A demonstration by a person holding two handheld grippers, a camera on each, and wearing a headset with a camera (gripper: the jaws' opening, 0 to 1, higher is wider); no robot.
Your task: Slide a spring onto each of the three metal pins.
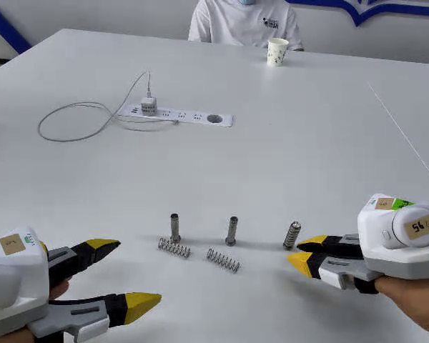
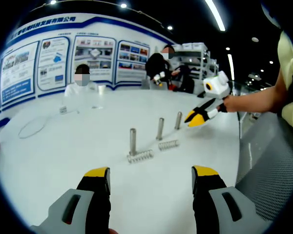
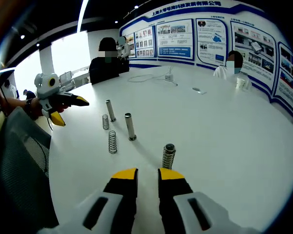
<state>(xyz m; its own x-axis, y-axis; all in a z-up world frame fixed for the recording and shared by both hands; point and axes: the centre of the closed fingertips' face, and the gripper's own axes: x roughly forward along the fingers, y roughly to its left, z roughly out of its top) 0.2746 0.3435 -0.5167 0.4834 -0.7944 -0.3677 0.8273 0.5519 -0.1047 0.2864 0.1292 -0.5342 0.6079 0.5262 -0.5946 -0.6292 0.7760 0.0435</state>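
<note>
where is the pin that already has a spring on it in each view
head view: sprung pin rightmost, by the right gripper.
left gripper view: sprung pin farthest, beside the right gripper.
right gripper view: sprung pin nearest, just ahead of the gripper.
shared landmark: the paper cup.

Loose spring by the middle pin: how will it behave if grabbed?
The spring lies on its side on the smooth table, so a nudge would likely roll it. Its thin open coils probably squash, and may squirt from a hard pinch. It looks light, so lifting should be easy.
</note>
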